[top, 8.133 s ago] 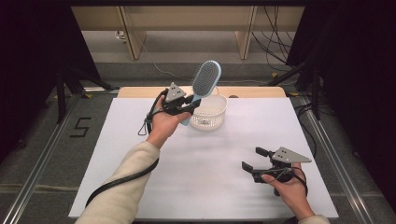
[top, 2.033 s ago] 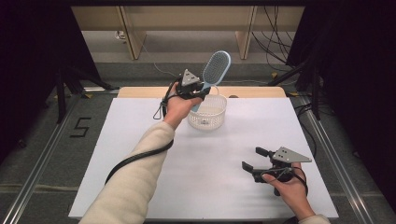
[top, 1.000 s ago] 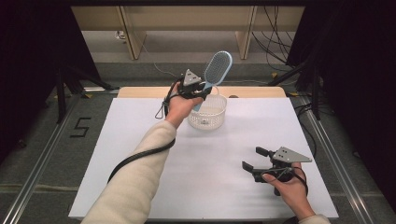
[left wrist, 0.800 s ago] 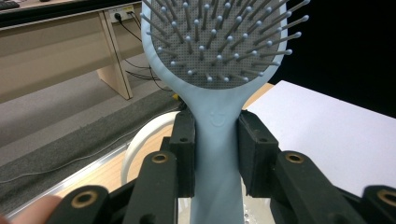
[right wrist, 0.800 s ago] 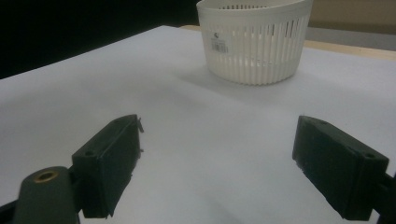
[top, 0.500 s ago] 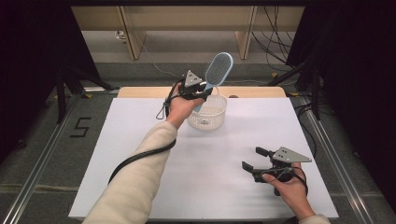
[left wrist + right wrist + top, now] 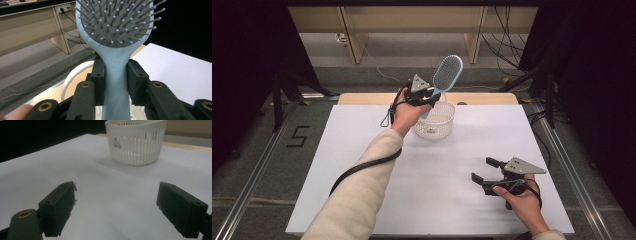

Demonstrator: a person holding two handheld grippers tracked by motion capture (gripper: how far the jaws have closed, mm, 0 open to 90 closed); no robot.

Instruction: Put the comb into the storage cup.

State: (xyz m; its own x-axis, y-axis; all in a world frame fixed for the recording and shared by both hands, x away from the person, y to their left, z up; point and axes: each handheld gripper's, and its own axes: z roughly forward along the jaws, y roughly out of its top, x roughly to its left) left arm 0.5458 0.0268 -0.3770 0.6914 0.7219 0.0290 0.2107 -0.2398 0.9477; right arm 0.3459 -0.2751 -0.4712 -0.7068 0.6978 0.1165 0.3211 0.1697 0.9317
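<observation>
A light blue hairbrush with grey bristles is held up over the white slatted basket at the back middle of the table. My left gripper is shut on its handle, with the brush head tilted up and to the right above the basket rim. In the left gripper view both pads press the handle's sides just below the head. My right gripper rests low over the table at the front right, open, with nothing between its fingers. It faces the basket.
The white table top has a wooden strip along its far edge. Beyond it are a grey floor, desk legs and cables. A black cable trails from the left gripper along the sleeve.
Since the oldest frame the left gripper has carried the brush right and back, over the basket. Over the last second nothing has visibly moved.
</observation>
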